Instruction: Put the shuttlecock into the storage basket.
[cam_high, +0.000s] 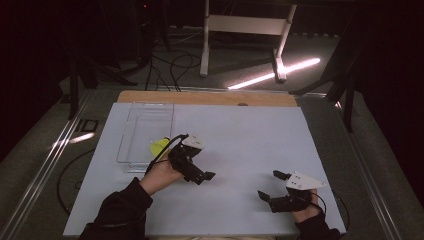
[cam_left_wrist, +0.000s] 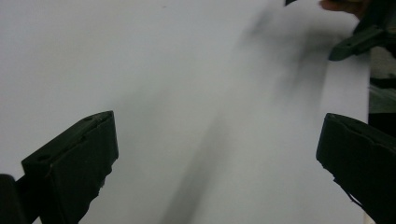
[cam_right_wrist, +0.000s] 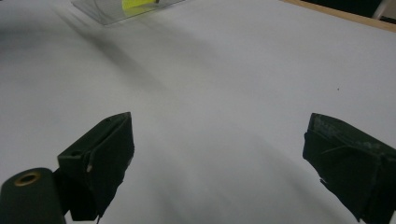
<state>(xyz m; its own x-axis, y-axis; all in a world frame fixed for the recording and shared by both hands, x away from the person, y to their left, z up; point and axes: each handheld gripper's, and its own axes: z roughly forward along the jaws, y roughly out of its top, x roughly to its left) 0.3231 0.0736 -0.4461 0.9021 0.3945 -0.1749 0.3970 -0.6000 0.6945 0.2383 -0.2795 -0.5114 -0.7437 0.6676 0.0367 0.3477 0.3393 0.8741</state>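
Note:
A clear plastic tray lies on the left half of the pale sheet, with a yellow object at its near right corner. My left gripper is held just right of that corner, pointing right, and it is open. In the left gripper view its jaws stand wide apart over bare sheet, with nothing between them. My right gripper is near the front right edge, pointing left, open and empty. The right gripper view shows the tray and yellow object far ahead.
A wooden table edge runs along the far side of the sheet. Beyond it are a white frame stand and cables on the floor. The right gripper's jaw shows at the left gripper view's top right.

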